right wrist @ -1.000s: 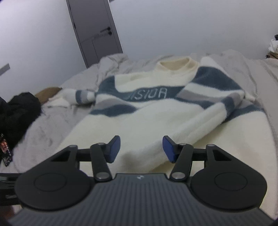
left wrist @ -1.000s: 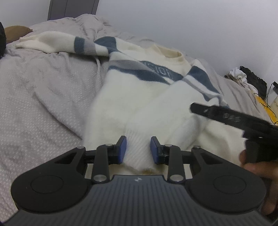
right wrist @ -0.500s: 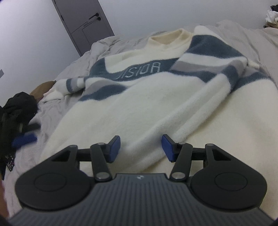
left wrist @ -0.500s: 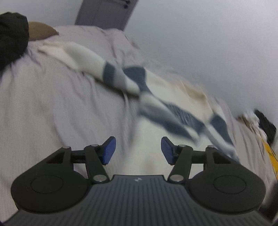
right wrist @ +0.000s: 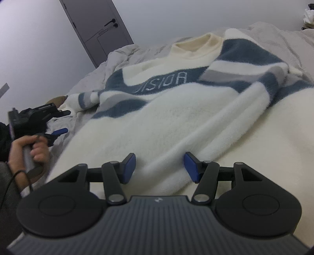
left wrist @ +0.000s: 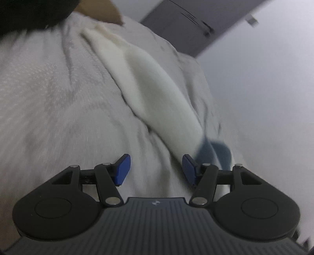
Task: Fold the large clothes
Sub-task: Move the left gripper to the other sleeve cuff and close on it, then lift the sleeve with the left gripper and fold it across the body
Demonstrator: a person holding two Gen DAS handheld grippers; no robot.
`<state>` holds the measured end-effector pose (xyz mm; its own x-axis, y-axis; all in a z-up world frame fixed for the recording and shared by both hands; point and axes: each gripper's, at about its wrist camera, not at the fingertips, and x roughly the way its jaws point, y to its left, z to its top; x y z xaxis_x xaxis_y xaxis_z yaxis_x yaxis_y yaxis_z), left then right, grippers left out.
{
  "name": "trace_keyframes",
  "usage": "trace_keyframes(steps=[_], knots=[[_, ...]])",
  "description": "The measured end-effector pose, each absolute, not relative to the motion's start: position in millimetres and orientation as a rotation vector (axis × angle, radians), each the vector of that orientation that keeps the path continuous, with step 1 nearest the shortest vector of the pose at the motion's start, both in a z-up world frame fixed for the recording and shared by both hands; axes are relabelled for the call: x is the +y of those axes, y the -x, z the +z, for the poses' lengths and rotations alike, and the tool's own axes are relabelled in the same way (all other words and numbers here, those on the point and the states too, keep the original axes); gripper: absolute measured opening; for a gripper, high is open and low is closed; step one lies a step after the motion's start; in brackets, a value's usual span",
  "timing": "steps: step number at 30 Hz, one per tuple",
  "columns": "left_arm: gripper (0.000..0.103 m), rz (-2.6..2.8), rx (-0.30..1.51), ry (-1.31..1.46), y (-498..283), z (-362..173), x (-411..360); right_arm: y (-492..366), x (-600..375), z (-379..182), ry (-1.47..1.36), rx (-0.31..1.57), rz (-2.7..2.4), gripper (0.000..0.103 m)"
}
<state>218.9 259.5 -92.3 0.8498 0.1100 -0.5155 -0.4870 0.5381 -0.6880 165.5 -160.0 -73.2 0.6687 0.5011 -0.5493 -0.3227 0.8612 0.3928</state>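
Note:
A cream sweater (right wrist: 176, 121) with blue and grey stripes lies face up on the bed, its right sleeve folded across the body. My right gripper (right wrist: 160, 166) hovers open low over the sweater's lower part, and the folded sleeve's ridge runs toward the gap between its blue pads without being pinched. The other sleeve (left wrist: 153, 88) stretches out over the grey bedspread (left wrist: 49, 109). In this blurred, tilted left wrist view, my left gripper (left wrist: 156, 169) is open just before the sleeve's striped part, holding nothing. The right wrist view shows the left gripper (right wrist: 64, 121) at the far left, held by a hand (right wrist: 29, 149).
A dark bundle (left wrist: 29, 13) and a brown cushion (left wrist: 102, 9) lie beyond the sleeve's end. A grey door (right wrist: 98, 29) stands behind the bed. Rumpled grey bedding (right wrist: 121, 56) lies past the collar, and a small clutter pile (right wrist: 309, 15) sits at the far right.
My left gripper opened off the sweater's hem and swung left to the outstretched sleeve, rolling as it went. The right gripper stayed open and dipped slightly over the sweater.

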Motion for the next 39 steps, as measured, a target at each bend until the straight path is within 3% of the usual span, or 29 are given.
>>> trace_keyframes(steps=[7,21,22,24,25,26,31,39], knots=[[0.064,0.388,0.306,1.118,-267,-114,310,-180,-154,-77,-0.296,0.693,0.469,0.058],[0.064,0.676,0.195,1.102,-336,-107,362,-204,-135,-86,-0.235,0.641,0.462,0.058],[0.061,0.699,0.207,1.067,-339,-104,365,-204,-134,-85,-0.235,0.641,0.46,0.058],[0.039,0.755,0.27,0.993,-347,-97,369,-203,-134,-86,-0.235,0.64,0.457,0.058],[0.019,0.773,0.3,0.961,-343,-93,373,-204,-133,-85,-0.234,0.641,0.454,0.058],[0.015,0.774,0.319,0.936,-345,-89,375,-204,-132,-85,-0.233,0.644,0.451,0.058],[0.011,0.791,0.343,0.786,-337,-47,371,-205,-131,-82,-0.232,0.654,0.442,0.058],[0.011,0.654,0.326,0.495,-330,84,316,-201,-132,-72,-0.216,0.649,0.438,0.058]])
